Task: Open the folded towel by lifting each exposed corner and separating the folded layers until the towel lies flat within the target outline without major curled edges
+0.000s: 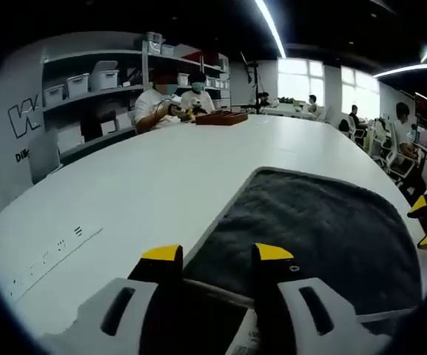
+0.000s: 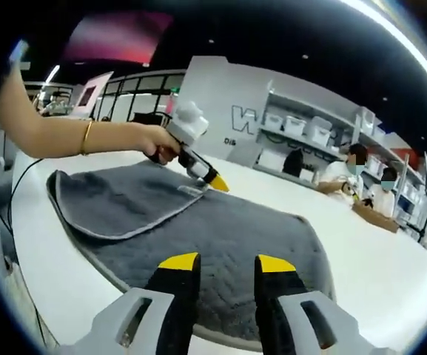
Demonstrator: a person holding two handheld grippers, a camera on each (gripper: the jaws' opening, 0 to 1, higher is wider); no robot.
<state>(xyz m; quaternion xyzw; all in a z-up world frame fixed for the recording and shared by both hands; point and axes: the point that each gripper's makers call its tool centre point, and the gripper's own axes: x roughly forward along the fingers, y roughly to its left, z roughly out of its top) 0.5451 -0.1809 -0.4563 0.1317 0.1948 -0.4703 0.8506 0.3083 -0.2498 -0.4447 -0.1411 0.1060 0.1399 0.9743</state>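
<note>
- Here, the left gripper (image 1: 217,255) hovers low over the near edge of the grey towel (image 1: 309,229); its yellow-tipped jaws stand apart with nothing between them in its own view.
- Seen from the right gripper view, that same left gripper (image 2: 214,182) rests its tips at the edge of a folded-over flap (image 2: 117,200), by a small label; whether it pinches the cloth there, I cannot tell.
- The right gripper (image 2: 228,265) hangs over the opposite edge of the towel (image 2: 257,244), jaws parted and holding nothing.
- The towel lies on a white table (image 1: 124,192), mostly spread in one layer, but the flap is doubled back on top at the left gripper's end.
- By my judgement the task is partly done: most layers look opened, and the last flap has to be lifted and laid out.
- No target outline is plain to see, so placement cannot be checked.
- Beyond the table, people (image 1: 172,103) sit before shelves (image 1: 95,81).
</note>
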